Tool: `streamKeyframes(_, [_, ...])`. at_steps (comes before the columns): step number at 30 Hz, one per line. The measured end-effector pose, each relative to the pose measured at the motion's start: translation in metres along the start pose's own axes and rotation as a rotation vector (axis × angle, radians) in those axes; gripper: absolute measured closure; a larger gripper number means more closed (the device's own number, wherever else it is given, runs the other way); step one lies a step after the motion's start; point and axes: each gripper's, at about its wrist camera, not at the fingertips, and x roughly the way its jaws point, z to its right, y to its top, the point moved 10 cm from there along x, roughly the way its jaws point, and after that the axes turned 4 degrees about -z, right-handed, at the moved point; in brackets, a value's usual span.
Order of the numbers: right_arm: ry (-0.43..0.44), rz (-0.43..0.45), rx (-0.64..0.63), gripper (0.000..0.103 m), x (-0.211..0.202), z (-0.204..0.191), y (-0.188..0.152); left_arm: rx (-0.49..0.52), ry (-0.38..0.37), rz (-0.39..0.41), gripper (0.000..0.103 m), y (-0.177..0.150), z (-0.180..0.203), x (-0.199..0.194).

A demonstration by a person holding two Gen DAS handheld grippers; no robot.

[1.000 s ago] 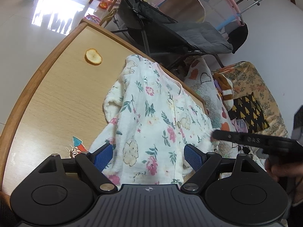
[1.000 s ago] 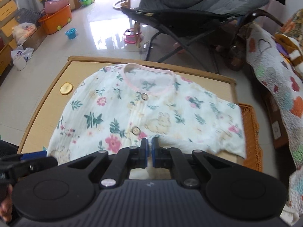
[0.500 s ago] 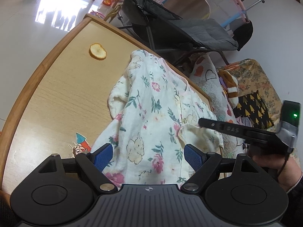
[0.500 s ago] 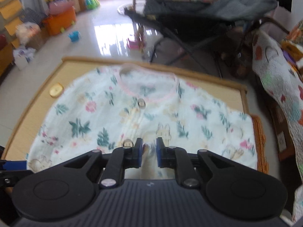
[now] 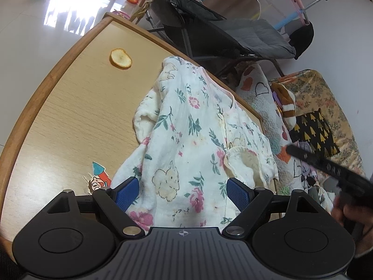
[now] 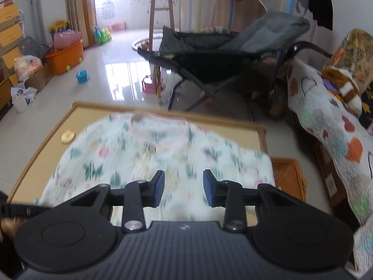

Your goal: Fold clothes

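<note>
Lying flat on the wooden table (image 6: 260, 137), the floral baby shirt (image 5: 186, 144) has its hem nearest the grippers and its pink-edged neckline toward the far edge, long axis running away from the cameras. The left gripper (image 5: 183, 192) hangs wide open over the hem, pads clear of the cloth. The right gripper (image 6: 183, 187) is opening, nothing pinched between its blue pads. White crinkled fabric carries pink flowers, green leaves, cream bunnies and buttons; one sleeve is folded inward. No writing on the shirt is readable. A cartoon sticker (image 5: 99, 177) and an orange slice (image 5: 120, 58) sit beyond.
</note>
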Motion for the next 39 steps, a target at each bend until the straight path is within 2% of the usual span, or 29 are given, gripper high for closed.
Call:
streamKeyframes(5, [-0.013,-0.065,-0.04,0.071,-0.005,-0.017,-0.04,0.006,0.002,0.0,0.02,0.0,0.0,0.0])
streamKeyframes(9, [-0.017,-0.106,-0.052,0.073,0.004,-0.03,-0.057,0.01,0.004,0.0,0.02,-0.001,0.0,-0.001])
streamKeyframes(19, [-0.079,-0.14,0.016,0.081,0.024,-0.025,-0.061,0.025,0.009,0.0,0.02,-0.002,0.0,-0.002])
streamKeyframes(27, [-0.104,-0.147,0.027,0.098,0.032,-0.022,-0.064,0.032,0.012,0.0,0.02,-0.002,0.001,-0.002])
streamKeyframes(39, [-0.105,-0.165,-0.015,0.1,0.023,-0.018,-0.064,0.033,0.013,0.0,0.02,-0.002,0.0,-0.003])
